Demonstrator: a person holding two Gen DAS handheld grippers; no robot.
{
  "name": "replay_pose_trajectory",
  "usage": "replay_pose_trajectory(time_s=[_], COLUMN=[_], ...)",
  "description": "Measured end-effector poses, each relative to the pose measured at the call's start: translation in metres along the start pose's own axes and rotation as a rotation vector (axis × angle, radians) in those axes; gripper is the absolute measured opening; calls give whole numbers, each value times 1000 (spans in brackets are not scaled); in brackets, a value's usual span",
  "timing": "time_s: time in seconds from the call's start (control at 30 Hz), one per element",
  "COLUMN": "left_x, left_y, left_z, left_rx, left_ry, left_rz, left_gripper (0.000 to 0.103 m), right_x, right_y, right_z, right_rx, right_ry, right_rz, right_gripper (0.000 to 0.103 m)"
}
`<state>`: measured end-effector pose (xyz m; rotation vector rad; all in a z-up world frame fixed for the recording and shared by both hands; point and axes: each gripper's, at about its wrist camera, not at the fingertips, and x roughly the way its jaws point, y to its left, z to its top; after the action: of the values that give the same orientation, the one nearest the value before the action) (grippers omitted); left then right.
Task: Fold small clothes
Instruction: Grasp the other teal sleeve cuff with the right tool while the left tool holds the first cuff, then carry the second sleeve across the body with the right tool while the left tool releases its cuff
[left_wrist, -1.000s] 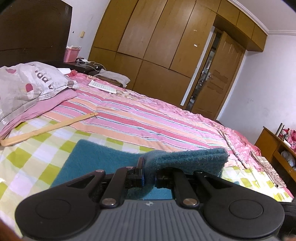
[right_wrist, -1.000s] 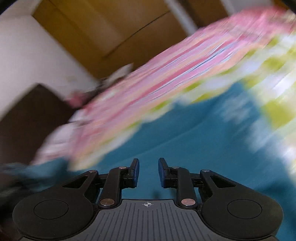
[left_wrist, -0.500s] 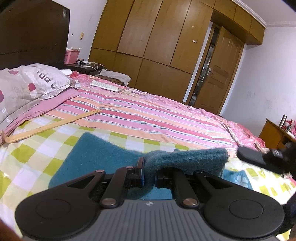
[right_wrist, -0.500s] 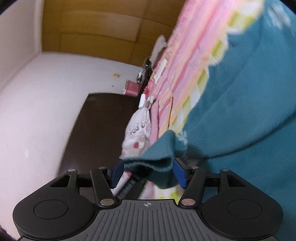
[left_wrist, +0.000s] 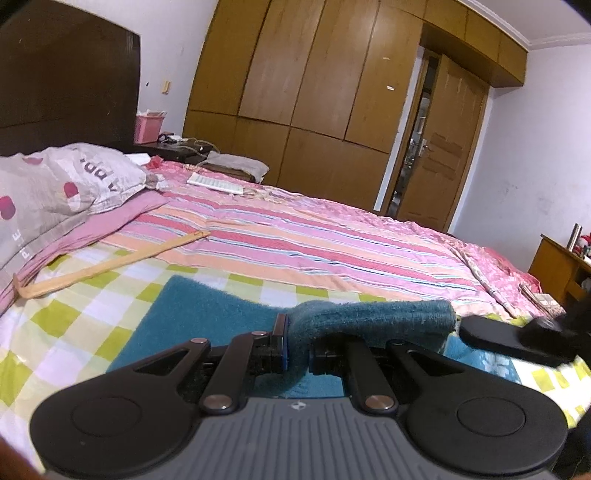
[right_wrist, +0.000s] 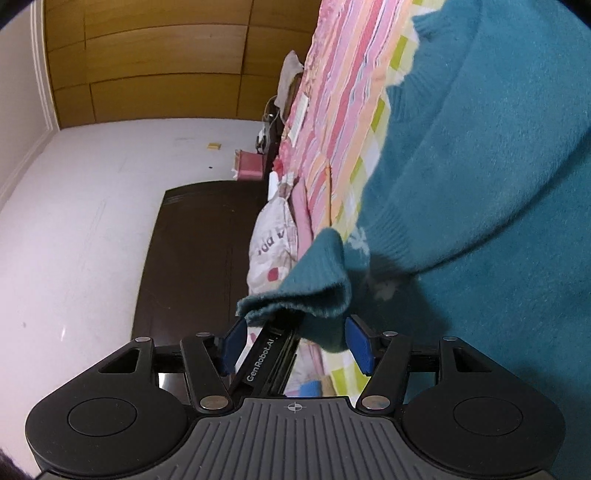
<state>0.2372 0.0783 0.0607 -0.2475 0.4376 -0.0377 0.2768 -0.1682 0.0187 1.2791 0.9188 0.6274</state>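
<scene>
The left gripper (left_wrist: 297, 345) stays clamped on the lifted edge of the teal sweater (left_wrist: 207, 317) on the bed (left_wrist: 332, 254), while the right gripper (right_wrist: 295, 345), newly swung alongside, straddles that edge with jaws spread, not yet pinching, so a two-handed fold looks imminent.

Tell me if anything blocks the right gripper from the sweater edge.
Nothing visible does. The right gripper is open, and the lifted sweater edge hangs just ahead of its fingertips. The left gripper holds the same fold from the other side, not in the gap.
</scene>
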Motion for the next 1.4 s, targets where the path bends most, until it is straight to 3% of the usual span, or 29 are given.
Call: replay_pose_trajectory(time_s=[0.17,0.43,0.53,0.7,0.9,0.97,1.0,1.03,1.2,1.33,1.4], left_x=[-6,-10,-14,-20,-29,-32,-33,-34,-38,-42,-44], left_y=[-3,-12,-20,-33,-56,-58,-58,-58,-65,-69,-69], left_z=[-11,-32,-40,-50,-64,-69,-70,-70,-69,-65,-63], left_rx=[34,103,171,265,392,406,400,395,399,385,379], left_ry=[18,58,56,45,29,40,44,45,33,25,17], left_rz=[-6,-29,-23,-38,-62,-79,-84,-87,-103,-133,-143], left_gripper=[16,16,16,16,17,17,17,17,22,36,38], right_x=[6,6,7,-3,-8,-11,-13,-15,-24,-28,-30], right_y=[0,-13,-8,-9,-1,4,6,6,7,24,35], right_z=[11,12,13,17,13,11,12,13,19,24,31], right_rx=[23,62,33,47,-38,-107,-137,-152,-218,-337,-411], right_ry=[-51,-56,-52,-57,-26,-35,-42,-41,-35,-70,-99], right_rz=[-2,-17,-41,-32,-137,-185,-205,-226,-261,-278,-303], right_gripper=[62,62,56,58,58,44,24,11,8,7,7])
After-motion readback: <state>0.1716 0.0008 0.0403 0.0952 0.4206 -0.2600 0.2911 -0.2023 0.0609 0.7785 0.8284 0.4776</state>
